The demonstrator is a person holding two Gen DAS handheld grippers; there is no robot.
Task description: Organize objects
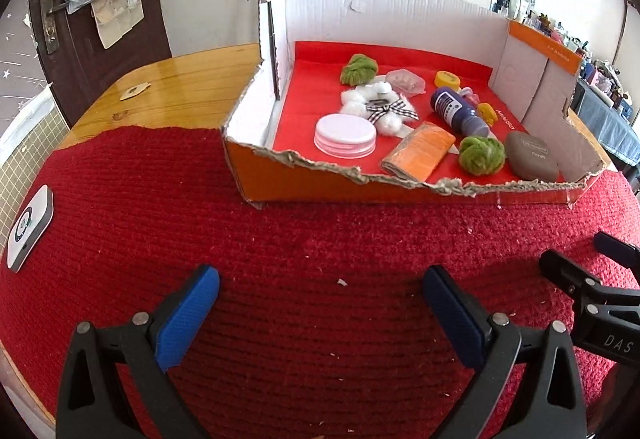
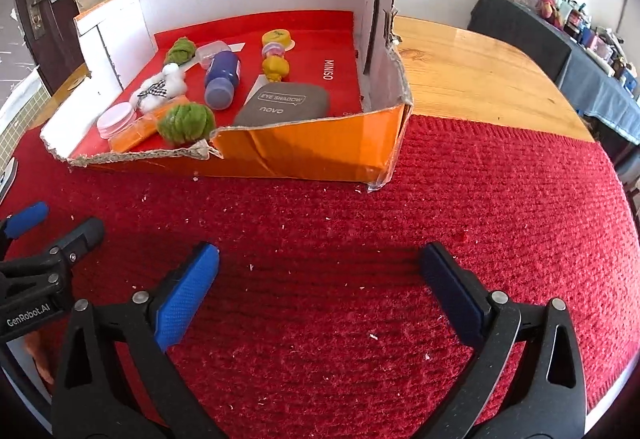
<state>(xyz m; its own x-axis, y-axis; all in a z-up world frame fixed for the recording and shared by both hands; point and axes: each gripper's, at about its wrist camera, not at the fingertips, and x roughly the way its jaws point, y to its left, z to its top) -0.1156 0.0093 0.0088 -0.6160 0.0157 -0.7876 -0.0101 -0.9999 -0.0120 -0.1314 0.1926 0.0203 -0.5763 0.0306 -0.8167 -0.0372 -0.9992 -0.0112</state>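
An orange cardboard box [image 1: 320,187] [image 2: 304,155] with a torn front rim sits on the red knitted mat. Inside lie a white round jar [image 1: 345,136] [image 2: 116,121], a white plush bear [image 1: 378,104] [image 2: 162,87], a blue bottle [image 1: 458,110] [image 2: 222,77], an orange packet [image 1: 420,150], two green pompoms [image 1: 482,155] [image 1: 359,69], a grey eyeshadow case [image 1: 531,156] [image 2: 284,105] and small yellow items [image 2: 275,51]. My left gripper [image 1: 320,279] is open and empty over the mat, in front of the box. My right gripper [image 2: 320,261] is open and empty, likewise short of the box.
The red mat [image 2: 480,199] covers the near part of a wooden table [image 2: 480,71] [image 1: 180,87]. A white device [image 1: 30,227] lies on the mat at the far left. A dark door [image 1: 100,51] with hanging bags is behind.
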